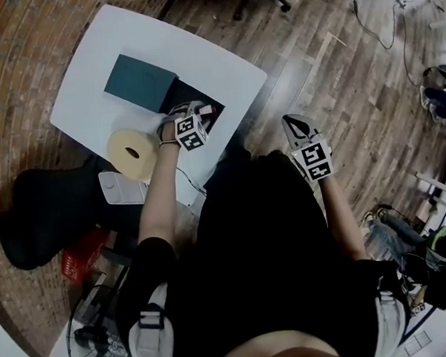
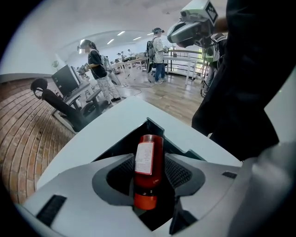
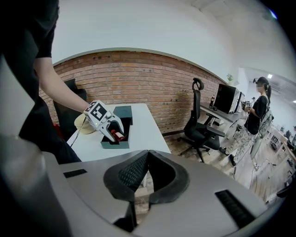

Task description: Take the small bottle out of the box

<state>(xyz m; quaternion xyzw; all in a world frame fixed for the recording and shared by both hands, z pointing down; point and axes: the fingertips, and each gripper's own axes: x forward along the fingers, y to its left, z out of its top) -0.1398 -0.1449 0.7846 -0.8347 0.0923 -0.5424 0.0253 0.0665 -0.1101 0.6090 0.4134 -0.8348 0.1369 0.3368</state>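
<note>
A small red bottle (image 2: pixel 148 169) with a white label lies in the open dark box (image 2: pixel 152 125) on the white table (image 1: pixel 95 76). My left gripper (image 2: pixel 149 159) points steeply down into the box. Its jaws stand wide on either side of the bottle, and I see no pad pressing on it. The right gripper view shows the same: the left gripper (image 3: pixel 105 121) over the bottle (image 3: pixel 116 135) in the box. My right gripper (image 1: pixel 296 127) hangs off the table's right side above the wooden floor, its pads (image 3: pixel 134 173) together with nothing between them.
The teal box lid (image 1: pixel 139 81) lies just behind the box. A beige roll (image 1: pixel 133 153) and a white device (image 1: pixel 120 187) sit at the table's near edge. A black bag (image 1: pixel 46 214) lies on the floor at left. An office chair (image 3: pixel 199 125) stands beyond the table.
</note>
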